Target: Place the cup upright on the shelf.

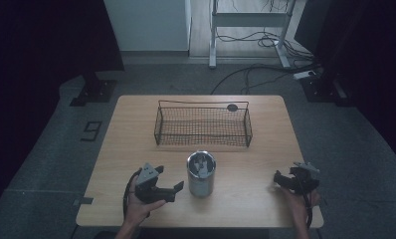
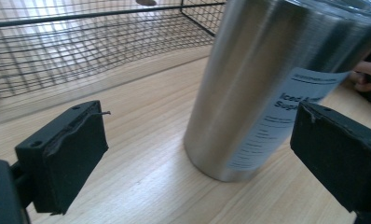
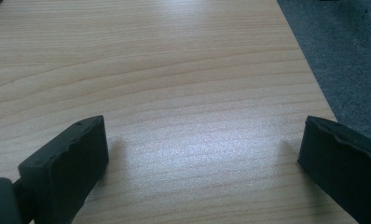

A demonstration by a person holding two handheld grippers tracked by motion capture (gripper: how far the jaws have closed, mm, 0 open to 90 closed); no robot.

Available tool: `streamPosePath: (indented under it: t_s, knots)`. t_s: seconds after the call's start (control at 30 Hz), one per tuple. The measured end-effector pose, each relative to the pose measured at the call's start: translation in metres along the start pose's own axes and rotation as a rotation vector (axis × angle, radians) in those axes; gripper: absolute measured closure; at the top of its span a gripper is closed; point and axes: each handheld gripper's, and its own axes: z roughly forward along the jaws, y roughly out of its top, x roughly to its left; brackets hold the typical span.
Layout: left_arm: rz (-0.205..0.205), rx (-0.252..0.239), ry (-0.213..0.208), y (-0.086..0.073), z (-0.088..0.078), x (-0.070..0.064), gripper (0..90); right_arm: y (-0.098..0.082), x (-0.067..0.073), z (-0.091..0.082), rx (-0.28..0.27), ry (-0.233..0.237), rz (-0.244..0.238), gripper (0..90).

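A steel canister with a white printed label stands upright near the table's front middle; it looms close in the left gripper view. My left gripper sits just left of it, open, its jaws wide apart with nothing between them. My right gripper rests near the table's front right, open over bare wood. A black wire basket stands behind the canister.
The wooden table has its right edge close to my right gripper, with grey carpet beyond. The wire basket's mesh wall runs behind the canister. A small dark disc lies behind the basket.
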Motion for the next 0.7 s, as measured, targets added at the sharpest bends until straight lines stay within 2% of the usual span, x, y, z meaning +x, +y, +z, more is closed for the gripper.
streamPosePath:
  t_s: [0.17,0.33,0.7]
  knots:
    - [0.009,0.013,-0.027,-0.001,0.003,-0.005,1.2,0.000,0.000,0.000,0.000,0.000,0.000,1.2]
    - [0.049,0.032,-0.064,-0.001,0.011,-0.019,0.0,0.000,0.000,0.000,0.000,0.000,0.000,1.3]
    - [0.063,0.041,-0.059,0.007,0.021,-0.027,0.0,0.000,0.000,0.000,0.000,0.000,0.000,1.2]
